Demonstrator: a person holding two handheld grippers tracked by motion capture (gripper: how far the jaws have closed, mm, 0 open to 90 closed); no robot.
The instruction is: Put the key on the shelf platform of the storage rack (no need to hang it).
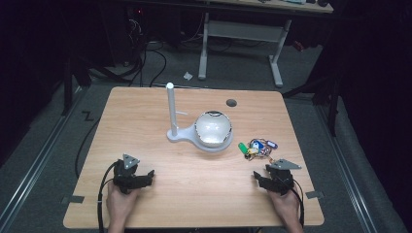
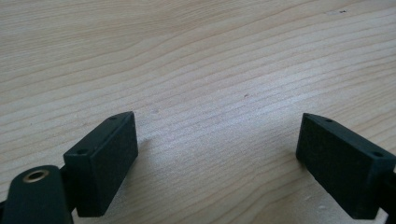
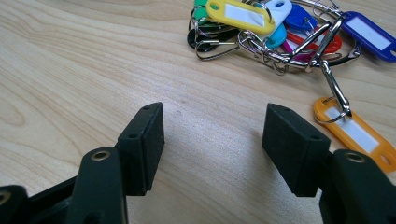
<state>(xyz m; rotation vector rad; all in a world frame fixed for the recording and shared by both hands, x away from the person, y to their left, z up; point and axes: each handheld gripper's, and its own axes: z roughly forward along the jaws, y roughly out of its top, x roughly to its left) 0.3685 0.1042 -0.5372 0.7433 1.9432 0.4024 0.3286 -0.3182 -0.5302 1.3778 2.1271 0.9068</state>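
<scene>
High view: both tools idle near tabletop (image 1: 145,111) front edge.
left gripper (image 2: 217,158): jaws apart, empty.
right gripper (image 3: 212,149): jaws apart, empty.
Tip: probably key tags (image 3: 280,32) next; pinch one tag, avoid tangled rings.

From the high view I can't separate the key tags (image 1: 257,147) — they read as one small coloured heap. In my right gripper view the bunch's top runs off the frame, and the orange tag (image 3: 356,132) slips partly behind my right jaw — its end hidden.
</scene>
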